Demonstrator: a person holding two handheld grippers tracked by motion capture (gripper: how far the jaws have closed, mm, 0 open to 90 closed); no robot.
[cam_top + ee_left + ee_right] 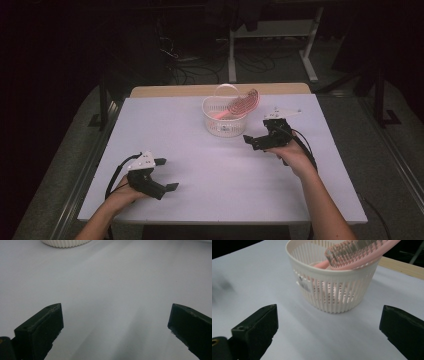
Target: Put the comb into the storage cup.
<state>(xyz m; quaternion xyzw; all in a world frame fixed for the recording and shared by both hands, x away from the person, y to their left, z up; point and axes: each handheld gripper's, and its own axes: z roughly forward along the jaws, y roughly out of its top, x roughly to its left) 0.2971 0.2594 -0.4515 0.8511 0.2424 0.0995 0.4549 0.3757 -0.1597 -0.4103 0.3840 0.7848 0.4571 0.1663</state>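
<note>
Probably light and stiff, the pink plastic comb (pixel 362 250) leans in the white slatted plastic basket (pixel 225 120) mid-table; grip its protruding end (slippery, perhaps). Right gripper (pixel 260 140) and left gripper (pixel 167 187) gape wide, empty.

Open bench, one obstacle at the upper middle

The white bench (pixel 210 170) lay bare across the frame's lower and left parts; only the slatted basket (pixel 224 119), with a pink brush (pixel 244 103) jutting over its rim, blocked passage just left of the right tool (pixel 260 141).
</note>
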